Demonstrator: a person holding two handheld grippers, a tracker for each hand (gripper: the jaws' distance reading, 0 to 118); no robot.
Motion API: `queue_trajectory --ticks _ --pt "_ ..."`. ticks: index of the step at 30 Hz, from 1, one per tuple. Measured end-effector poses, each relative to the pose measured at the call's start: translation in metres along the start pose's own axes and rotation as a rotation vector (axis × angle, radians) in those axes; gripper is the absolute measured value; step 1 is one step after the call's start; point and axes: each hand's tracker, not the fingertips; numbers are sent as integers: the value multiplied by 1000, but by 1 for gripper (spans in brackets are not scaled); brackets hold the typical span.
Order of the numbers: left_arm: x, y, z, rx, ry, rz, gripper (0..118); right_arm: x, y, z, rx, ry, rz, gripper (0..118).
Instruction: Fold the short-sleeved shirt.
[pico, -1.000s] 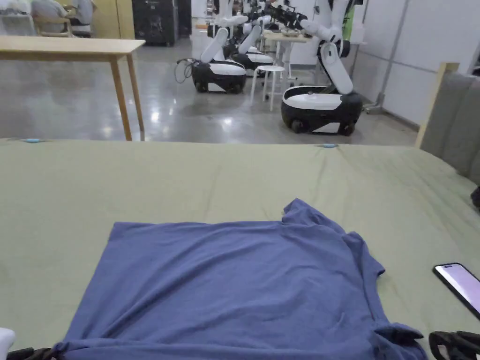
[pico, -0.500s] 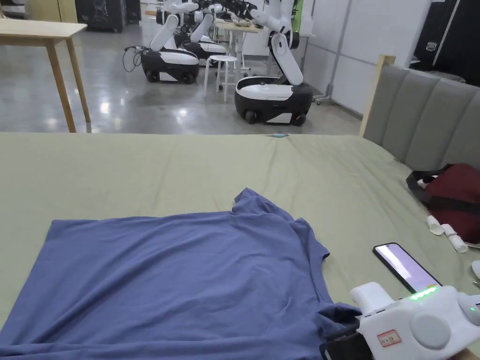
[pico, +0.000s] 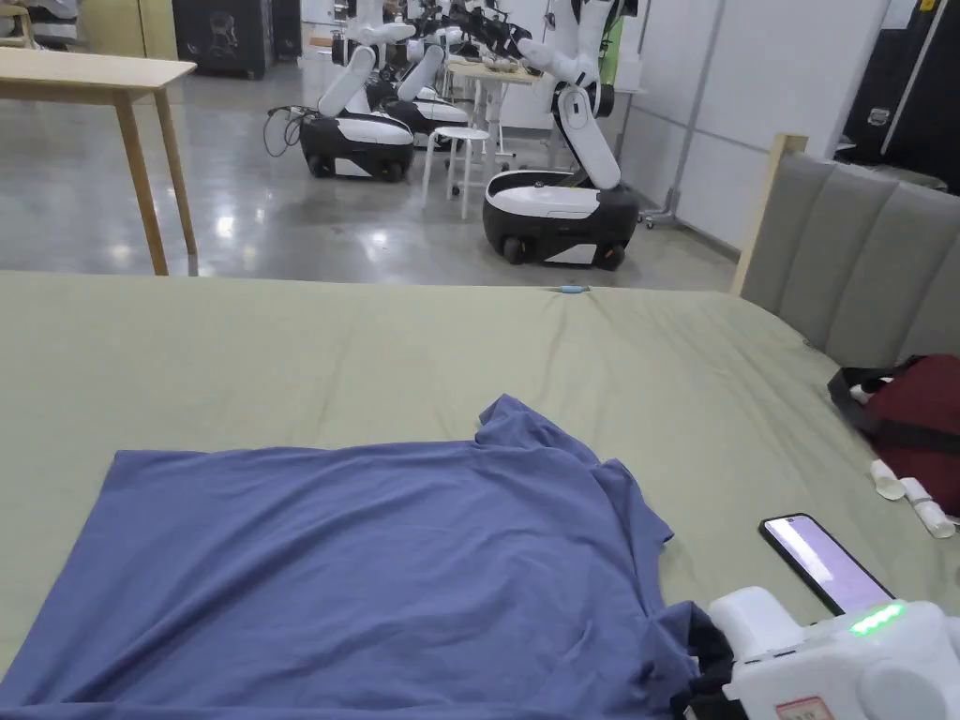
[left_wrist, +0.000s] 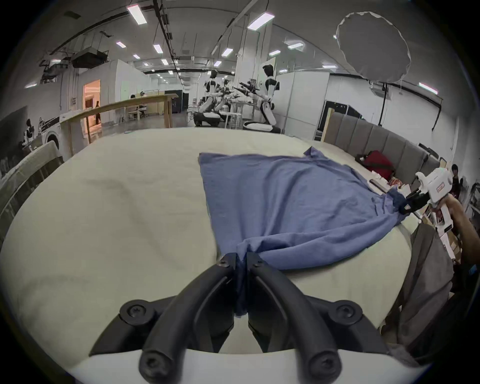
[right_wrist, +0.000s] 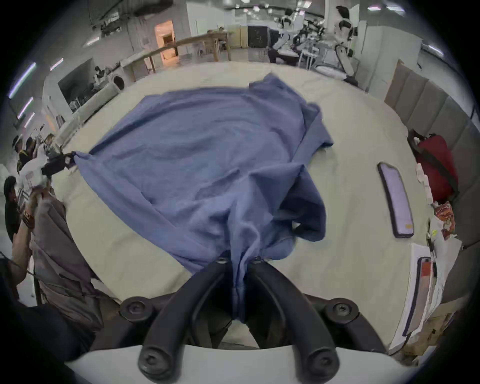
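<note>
A blue short-sleeved shirt (pico: 375, 572) lies spread on the green bed sheet (pico: 375, 356), its far sleeve poking up at the back. In the left gripper view my left gripper (left_wrist: 241, 259) is shut on the shirt's near hem corner (left_wrist: 249, 249), cloth bunched between both jaws. In the right gripper view my right gripper (right_wrist: 239, 259) is shut on the near shoulder and sleeve end (right_wrist: 259, 220) of the shirt. The head view shows the right gripper's white body (pico: 825, 666) at the bottom right, against the shirt's near right corner.
A phone (pico: 825, 562) with a lit screen lies on the sheet right of the shirt. A dark red bag (pico: 914, 422) and white rolls (pico: 905, 492) sit by the grey headboard (pico: 844, 262). Papers (right_wrist: 420, 285) lie near the bed's right edge. Wheeled robots (pico: 553, 202) stand beyond the bed.
The head camera has swung to the right, bringing the headboard and bag into view. The right gripper's white body has risen into the bottom right corner, still holding the shirt's corner.
</note>
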Motion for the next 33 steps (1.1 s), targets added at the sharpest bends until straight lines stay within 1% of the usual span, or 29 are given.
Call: queue_trajectory --ticks 2,4,5,9,11,14,17,19,21,23,25,27,33 --pt "-1 11 7 35 -11 -1 5 1 3 16 52 13 -17 7" --pt "-1 30 11 84 -44 36 5 2 13 29 122 30 -27 7" --pt "-1 41 11 101 -53 41 5 4 20 34 126 35 -27 7" --pt "-15 77 -5 112 -47 35 5 9 52 36 174 24 -19 7" --pt "-23 88 -19 85 -35 26 5 15 67 31 206 24 -38 7" --pt "-32 100 -46 49 -17 10 5 26 90 13 230 28 -81 7" --pt "-45 105 -79 -8 14 61 5 40 112 -17 238 14 -135 8" --pt "-56 104 -105 -45 46 99 5 50 124 -42 239 6 -205 8" --pt "-62 105 -124 -61 55 116 5 56 132 -65 241 10 -247 8" --pt "-64 105 -140 -80 67 140 5 61 140 -86 239 12 -271 8" --pt "-65 105 -154 -78 69 142 5 64 145 -107 232 -8 -283 8" --pt "-63 104 -169 -118 93 136 5 65 147 -125 193 -63 -286 8" --pt "-57 97 -188 -184 135 53 6 58 145 -149 137 -112 -259 8"
